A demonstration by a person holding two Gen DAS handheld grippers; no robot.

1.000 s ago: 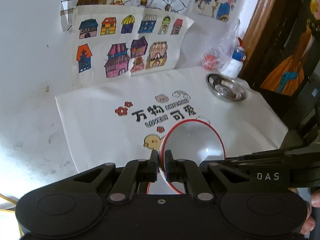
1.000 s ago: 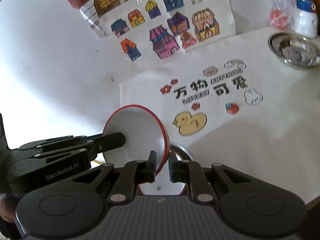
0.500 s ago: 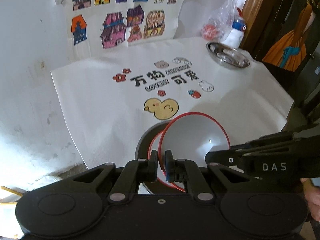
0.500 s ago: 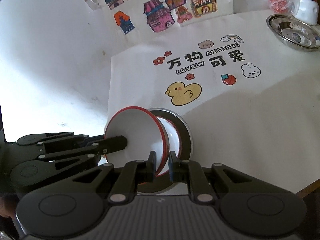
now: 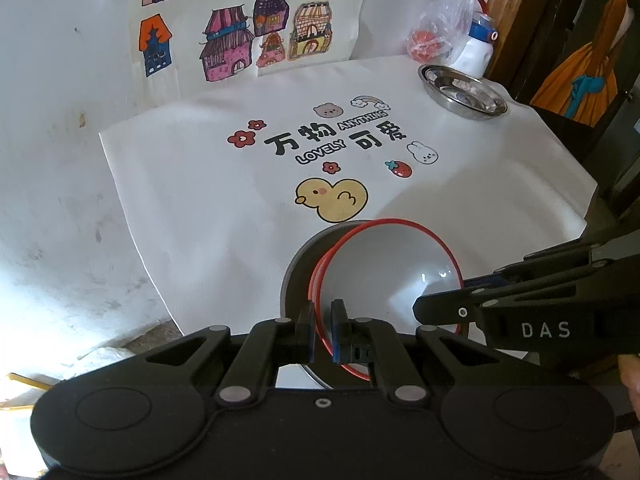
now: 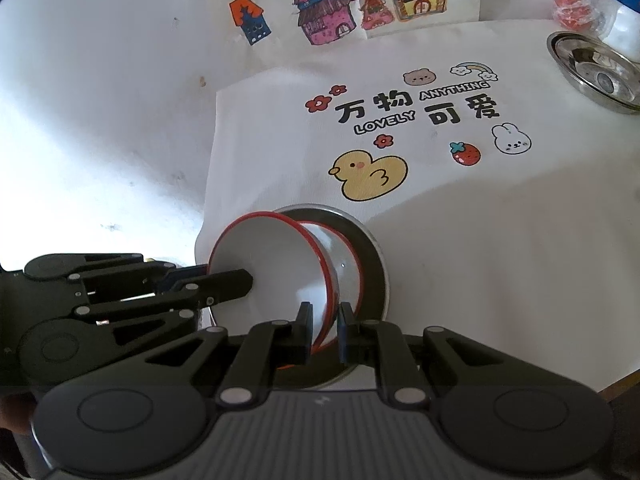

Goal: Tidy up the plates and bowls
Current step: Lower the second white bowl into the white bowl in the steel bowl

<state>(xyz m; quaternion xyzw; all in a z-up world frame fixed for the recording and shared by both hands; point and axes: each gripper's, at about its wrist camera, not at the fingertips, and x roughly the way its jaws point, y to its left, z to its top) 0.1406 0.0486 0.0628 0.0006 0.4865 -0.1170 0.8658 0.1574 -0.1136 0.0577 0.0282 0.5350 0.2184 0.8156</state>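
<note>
A white bowl with a red rim point(image 5: 384, 272) point(image 6: 276, 272) hangs tilted at the table's near edge, held from both sides. My left gripper point(image 5: 323, 330) point(image 6: 218, 276) is shut on its left rim. On the opposite rim my right gripper point(image 6: 324, 330) point(image 5: 460, 294) is shut too. Just under it a second red-rimmed bowl point(image 6: 348, 264) point(image 5: 313, 280) sits in a steel plate point(image 6: 378, 268) point(image 5: 294, 276). The held bowl rests partly inside that second one. A steel dish point(image 5: 464, 94) point(image 6: 596, 72) stands at the far right of the table.
A white printed cloth point(image 5: 224, 184) covers the table. Behind the steel dish are a plastic bag with red things point(image 5: 432, 40) and a white and blue bottle point(image 5: 478, 46). Children's drawings point(image 5: 240, 40) hang on the wall. The table edge drops off at the right point(image 5: 580, 216).
Both grippers have come down and toward the near edge with the bowl. It went from hanging above the cloth to sitting partly in the second bowl on the steel plate.
</note>
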